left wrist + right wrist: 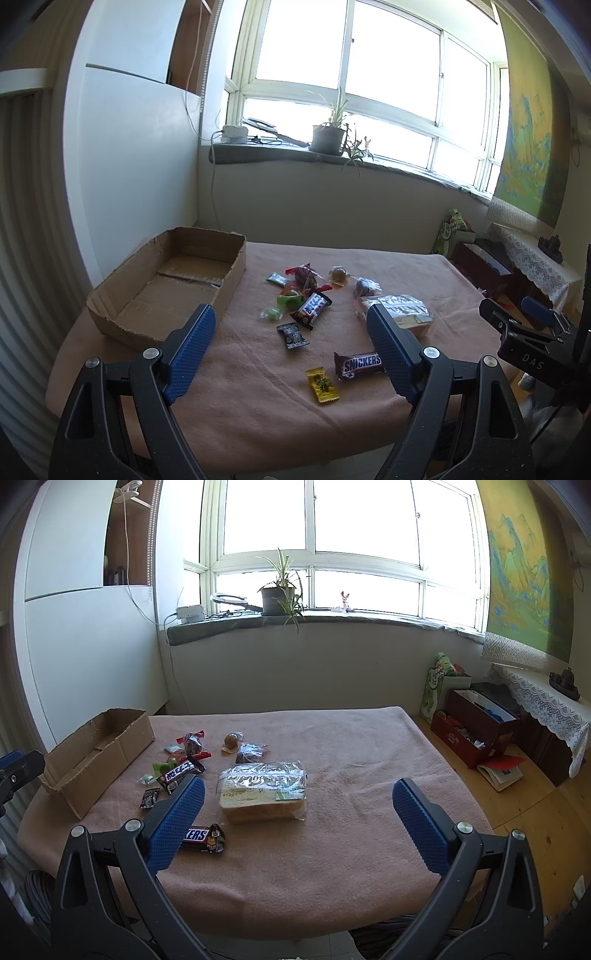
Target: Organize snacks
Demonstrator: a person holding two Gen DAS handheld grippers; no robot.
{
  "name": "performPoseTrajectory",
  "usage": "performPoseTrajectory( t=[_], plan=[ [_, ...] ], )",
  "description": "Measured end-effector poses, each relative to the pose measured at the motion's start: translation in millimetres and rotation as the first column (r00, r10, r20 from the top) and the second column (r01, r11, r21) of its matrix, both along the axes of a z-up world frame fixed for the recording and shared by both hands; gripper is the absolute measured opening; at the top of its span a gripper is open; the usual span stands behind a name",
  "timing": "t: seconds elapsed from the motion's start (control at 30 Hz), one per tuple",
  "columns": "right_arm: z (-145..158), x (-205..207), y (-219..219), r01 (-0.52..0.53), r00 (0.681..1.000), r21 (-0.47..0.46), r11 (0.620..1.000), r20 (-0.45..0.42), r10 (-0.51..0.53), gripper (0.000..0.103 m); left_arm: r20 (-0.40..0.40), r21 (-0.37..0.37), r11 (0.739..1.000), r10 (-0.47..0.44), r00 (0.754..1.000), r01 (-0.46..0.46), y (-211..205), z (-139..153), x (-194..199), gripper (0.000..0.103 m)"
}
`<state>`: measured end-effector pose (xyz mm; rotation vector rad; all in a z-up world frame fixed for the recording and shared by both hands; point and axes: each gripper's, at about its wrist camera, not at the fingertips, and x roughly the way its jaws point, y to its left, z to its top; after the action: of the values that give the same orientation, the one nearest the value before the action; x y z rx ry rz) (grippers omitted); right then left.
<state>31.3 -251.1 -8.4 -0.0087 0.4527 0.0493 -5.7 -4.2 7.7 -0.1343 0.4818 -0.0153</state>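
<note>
Several wrapped snacks lie on a table under a pink cloth [258, 387]: a Snickers bar [360, 364] [201, 837], a yellow candy [322, 384], a black candy [291, 335], a dark chocolate bar [311, 310] [181, 771], a bagged loaf of bread [264, 790] [406, 308]. An empty cardboard box [173, 284] [92, 753] sits at the left. My left gripper [291, 347] is open above the near edge, over the snacks. My right gripper [299, 819] is open and empty, near the bread; it also shows in the left wrist view [532, 325].
A windowsill with a potted plant [279, 594] runs behind the table. Red boxes [476, 734] and a green bag [437, 690] stand on the wooden floor at the right, by a lace-covered cabinet [543, 701]. A white cabinet [129, 166] stands at the left.
</note>
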Motion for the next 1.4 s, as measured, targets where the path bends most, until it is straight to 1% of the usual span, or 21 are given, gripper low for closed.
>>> performPoseTrajectory(
  t=[0.77,1.1,1.3,1.4],
  plan=[
    [0,1,0,-0.002,1.0,-0.002,1.0,-0.006,0.002,0.103,-0.01,-0.001,1.0,-0.007,1.0,0.007,-3,-3,2,0.084],
    [-9,10,1,-0.016,1.0,-0.007,1.0,-0.02,0.015,0.103,-0.023,0.0,1.0,-0.016,1.0,0.016,-8,-7,8,0.084],
    [-14,21,-6,-0.043,0.998,0.0,0.999,-0.046,0.043,0.103,-0.047,-0.005,0.997,-0.076,0.996,0.076,-20,-11,19,0.084],
    [-19,31,-12,-0.068,0.994,0.021,0.997,-0.086,0.07,0.103,-0.08,-0.038,0.993,-0.118,0.99,0.116,-26,-19,29,0.084]
  ],
)
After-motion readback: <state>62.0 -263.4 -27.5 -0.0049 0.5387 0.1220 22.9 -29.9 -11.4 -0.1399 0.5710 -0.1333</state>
